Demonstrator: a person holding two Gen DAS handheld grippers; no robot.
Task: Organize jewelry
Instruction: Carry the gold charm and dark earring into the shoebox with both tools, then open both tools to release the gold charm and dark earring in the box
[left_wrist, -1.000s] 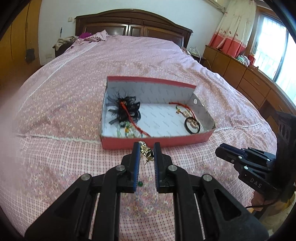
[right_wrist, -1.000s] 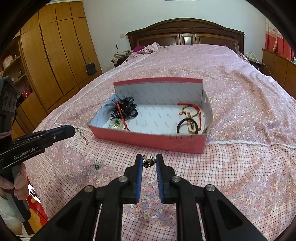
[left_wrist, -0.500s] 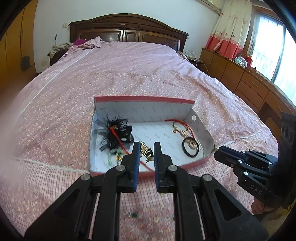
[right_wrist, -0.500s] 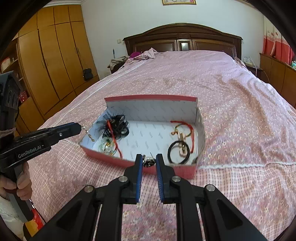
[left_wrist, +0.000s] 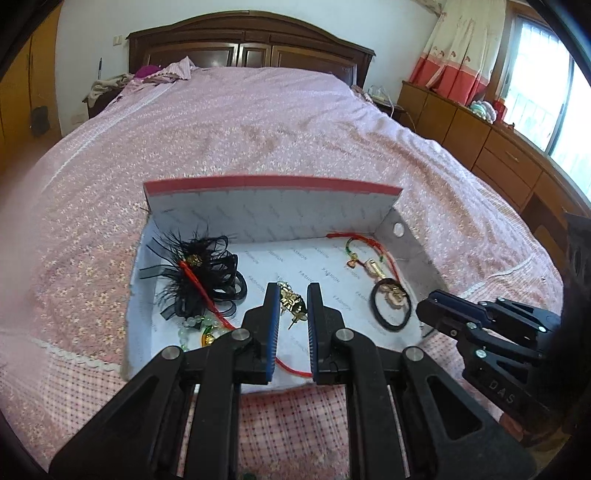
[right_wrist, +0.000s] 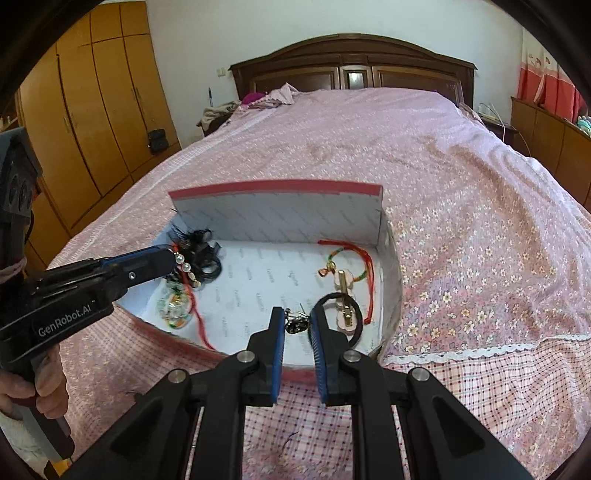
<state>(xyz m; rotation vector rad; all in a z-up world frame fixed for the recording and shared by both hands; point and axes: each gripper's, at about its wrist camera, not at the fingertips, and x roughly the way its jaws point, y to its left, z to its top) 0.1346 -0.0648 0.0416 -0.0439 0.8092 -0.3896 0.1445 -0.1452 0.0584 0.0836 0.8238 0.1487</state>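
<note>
L gripper (left_wrist: 291, 308), R gripper (right_wrist: 298, 325): jaws clamped, angled down.

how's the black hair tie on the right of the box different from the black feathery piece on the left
The hair tie is a plain smooth loop lying flat, with a pale charm on it; the feathery piece is a bushy tangle of feathers and ribbon loops. The hair tie sits by the box's right wall, the feathery piece in the left corner. A red cord crosses the feathery piece, not the hair tie. Both are black and lie inside the box.

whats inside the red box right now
Inside the red box: a black feather hair accessory, green beads, red cord bracelet, black hair tie. The claws hide part of the floor.
</note>
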